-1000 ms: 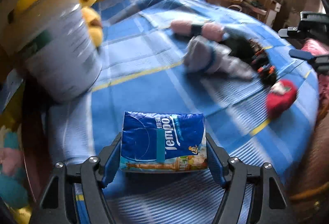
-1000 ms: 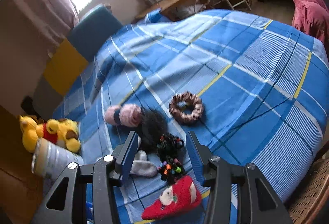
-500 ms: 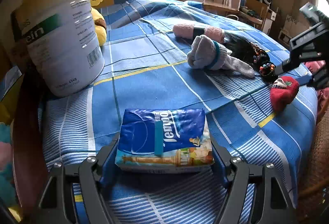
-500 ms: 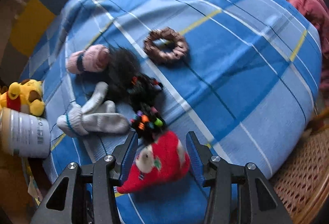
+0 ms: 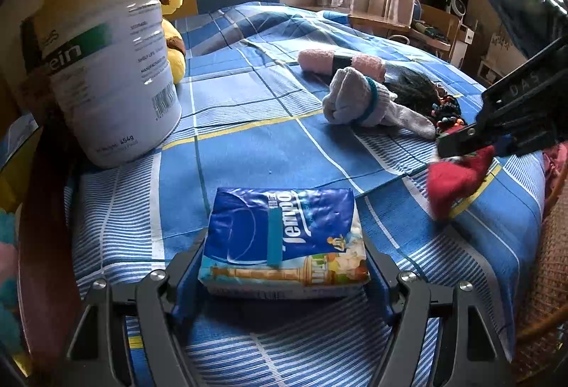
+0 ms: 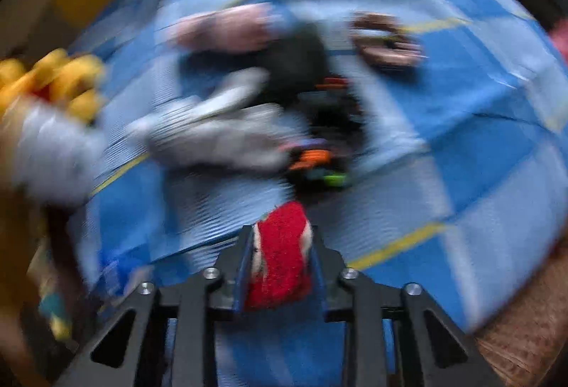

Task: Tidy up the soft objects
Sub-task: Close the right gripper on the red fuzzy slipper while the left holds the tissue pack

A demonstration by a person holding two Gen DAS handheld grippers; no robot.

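My left gripper (image 5: 284,268) is shut on a blue Tempo tissue pack (image 5: 284,238), held low over the near edge of the blue checked cloth (image 5: 248,138). Its pads press on the pack's two sides. My right gripper (image 6: 282,245) points steeply down and its jaws are closing on a red Santa sock (image 6: 280,255), with the pads pressed on it. In the left wrist view that right gripper (image 5: 472,142) shows at the right, the red Santa sock (image 5: 454,177) hanging under it. The right wrist view is blurred.
Grey socks (image 5: 358,99), a pink roll (image 5: 340,62) and a black beaded tangle (image 5: 426,92) lie mid-cloth. A brown scrunchie (image 6: 387,39) lies beyond them. At the left stand a white can (image 5: 113,67) and a yellow plush toy (image 5: 172,32). A wicker edge (image 5: 546,245) is at the right.
My right gripper came down over the red Santa sock and closed on it. My left gripper stayed almost still with the tissue pack.
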